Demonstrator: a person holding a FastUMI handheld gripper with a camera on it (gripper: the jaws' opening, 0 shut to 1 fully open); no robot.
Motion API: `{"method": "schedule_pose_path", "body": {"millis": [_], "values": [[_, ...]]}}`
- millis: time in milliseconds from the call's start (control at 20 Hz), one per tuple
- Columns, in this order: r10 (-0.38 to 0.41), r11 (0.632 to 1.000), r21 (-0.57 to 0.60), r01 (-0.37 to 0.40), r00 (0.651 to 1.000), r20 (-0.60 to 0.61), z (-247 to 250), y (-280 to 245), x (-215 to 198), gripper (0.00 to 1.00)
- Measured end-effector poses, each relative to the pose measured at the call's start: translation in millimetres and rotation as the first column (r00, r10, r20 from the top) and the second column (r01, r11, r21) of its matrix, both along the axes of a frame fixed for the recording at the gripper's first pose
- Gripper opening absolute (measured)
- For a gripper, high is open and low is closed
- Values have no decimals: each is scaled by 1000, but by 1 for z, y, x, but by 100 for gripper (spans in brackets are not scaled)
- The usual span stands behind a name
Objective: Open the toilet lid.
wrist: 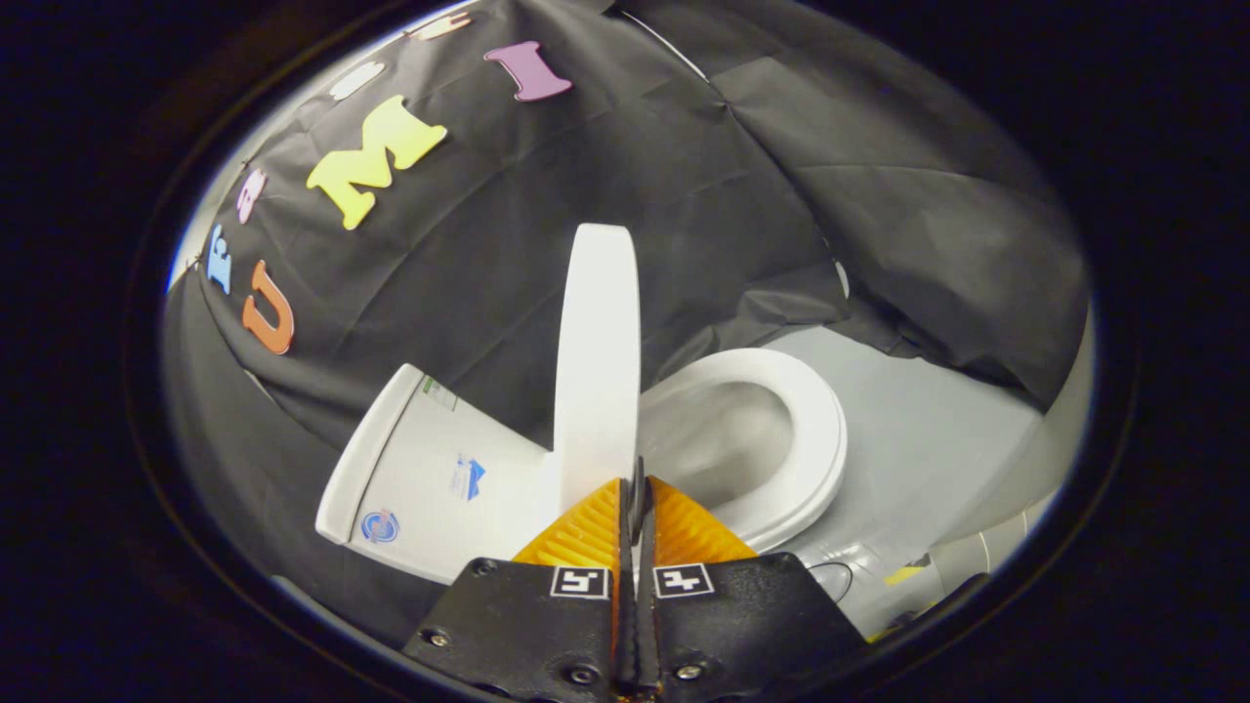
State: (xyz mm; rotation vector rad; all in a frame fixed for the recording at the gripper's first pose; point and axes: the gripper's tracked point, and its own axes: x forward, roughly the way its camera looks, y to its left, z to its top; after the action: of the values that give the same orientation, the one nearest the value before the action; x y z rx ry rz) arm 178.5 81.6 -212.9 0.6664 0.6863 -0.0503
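The tongs point forward at the toilet, with their two fingers pressed together side by side. They are clenched, with no gap between them. The tips sit right at the bottom edge of the toilet lid. It is hard to tell whether the tips touch the lid or just sit in front of it. The fingers do not squeeze the lid from both sides.

The toilet lid is up. It stands on its edge, straight and tall, just ahead of the tongs. It rises between the tank and the seat. The tank is a white box on the left of the fingers, and it has small stickers on it. The seat is a white ring on the right of the fingers. It lies flat around the open bowl, so the inside of the bowl can be seen.

The whole view is tilted, so the toilet looks turned on its side. That shows the tongs are held rolled over, not level.

Past the seat there is a grey floor. Black cloth hangs behind the toilet and all around it.
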Motion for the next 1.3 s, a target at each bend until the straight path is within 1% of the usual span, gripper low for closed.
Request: {"method": "schedule_pose_path", "body": {"millis": [350,600,650,900,1300], "values": [[63,993,-98,-58,997,45,31,39,3,4],[132,977,-178,-116,988,81,54,74,6,5],[144,974,-191,-126,986,85,57,81,5,7],[207,950,-260,-174,973,104,71,122,7,7],[297,898,-373,-234,947,120,81,177,8,7]]}}
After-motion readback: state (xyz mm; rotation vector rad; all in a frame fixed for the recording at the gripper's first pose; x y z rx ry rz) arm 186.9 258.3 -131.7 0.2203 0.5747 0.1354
